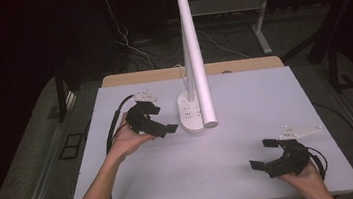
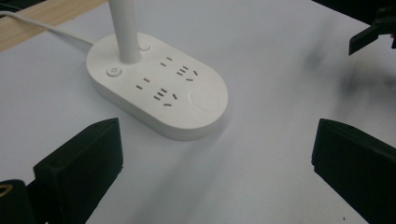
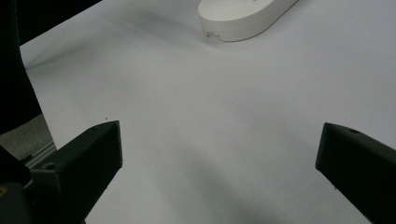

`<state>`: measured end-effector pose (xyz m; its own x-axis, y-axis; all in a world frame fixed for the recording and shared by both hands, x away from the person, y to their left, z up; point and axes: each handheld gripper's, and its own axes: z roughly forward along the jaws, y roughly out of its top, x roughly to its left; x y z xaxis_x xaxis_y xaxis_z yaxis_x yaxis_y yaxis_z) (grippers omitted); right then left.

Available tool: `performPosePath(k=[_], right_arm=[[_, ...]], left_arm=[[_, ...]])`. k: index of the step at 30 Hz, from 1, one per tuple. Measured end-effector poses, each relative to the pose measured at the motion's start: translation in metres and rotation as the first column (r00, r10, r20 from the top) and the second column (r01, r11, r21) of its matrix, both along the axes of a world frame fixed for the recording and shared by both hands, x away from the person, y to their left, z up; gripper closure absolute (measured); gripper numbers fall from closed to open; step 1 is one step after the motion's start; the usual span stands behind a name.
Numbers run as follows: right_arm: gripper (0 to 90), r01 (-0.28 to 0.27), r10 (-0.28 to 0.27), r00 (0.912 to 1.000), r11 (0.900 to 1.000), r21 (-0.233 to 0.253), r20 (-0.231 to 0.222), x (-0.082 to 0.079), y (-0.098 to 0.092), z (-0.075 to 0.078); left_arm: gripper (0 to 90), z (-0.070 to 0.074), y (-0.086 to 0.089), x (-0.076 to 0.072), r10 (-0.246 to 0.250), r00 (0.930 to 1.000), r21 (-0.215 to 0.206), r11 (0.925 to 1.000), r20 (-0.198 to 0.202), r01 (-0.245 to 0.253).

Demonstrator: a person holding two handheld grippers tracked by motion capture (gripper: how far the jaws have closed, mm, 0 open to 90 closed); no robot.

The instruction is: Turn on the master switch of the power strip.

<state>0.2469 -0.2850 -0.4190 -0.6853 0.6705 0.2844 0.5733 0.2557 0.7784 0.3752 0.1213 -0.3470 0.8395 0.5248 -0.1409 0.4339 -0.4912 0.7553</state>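
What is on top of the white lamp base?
On the lamp base stand the white stem, two small round buttons, two groups of socket slots and a large round pad. The stem covers part of the top behind it.

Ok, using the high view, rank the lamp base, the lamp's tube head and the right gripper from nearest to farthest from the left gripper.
1. Lamp base, just to the left gripper's right.
2. Tube head, above the base, slightly farther right.
3. Right gripper, at the near right corner.

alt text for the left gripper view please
A white oval lamp base with built-in sockets and buttons sits on a pale table, just ahead of the open left gripper. The lamp's white stem rises from the base, and its cord trails off left.
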Motion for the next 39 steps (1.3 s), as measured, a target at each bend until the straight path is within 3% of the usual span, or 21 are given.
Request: performPosePath(k=[17, 18, 21, 32, 37, 39], right_arm=[[0.0, -0.004, 0.004, 1.0000, 1.000, -0.002, -0.007, -0.001, -0.001, 0.000], [0.0, -0.001, 0.001, 1.0000, 1.000, 0.001, -0.008, -0.001, -0.002, -0.001], [0.0, -0.001, 0.001, 1.0000, 1.000, 0.001, -0.008, -0.001, -0.002, -0.001], [0.0, -0.001, 0.001, 1.0000, 1.000, 0.000, -0.006, -0.001, -0.003, -0.001], [0.0, -0.002, 0.002, 1.0000, 1.000, 0.000, -0.007, -0.001, -0.003, -0.001], [0.0, -0.002, 0.002, 1.0000, 1.000, 0.000, -0.007, -0.001, -0.003, -0.001]], left_arm=[[2.9, 0.014, -0.003, 0.024, -0.005, 0.9998, 0.070, 0.9975, 0.019, 0.003], [3.5, 0.013, -0.005, 0.025, 0.013, 0.9998, 0.048, 0.9987, 0.018, -0.014], [3.8, 0.015, -0.005, 0.032, 0.004, 0.9996, 0.069, 0.9976, 0.030, -0.006], [5.3, 0.019, -0.011, 0.053, 0.017, 0.9991, 0.076, 0.9969, 0.038, -0.020], [5.7, 0.018, -0.014, 0.061, 0.043, 0.9987, 0.056, 0.9975, 0.027, -0.044], [6.0, 0.017, -0.014, 0.065, 0.039, 0.9990, 0.067, 0.9969, 0.020, -0.040]])
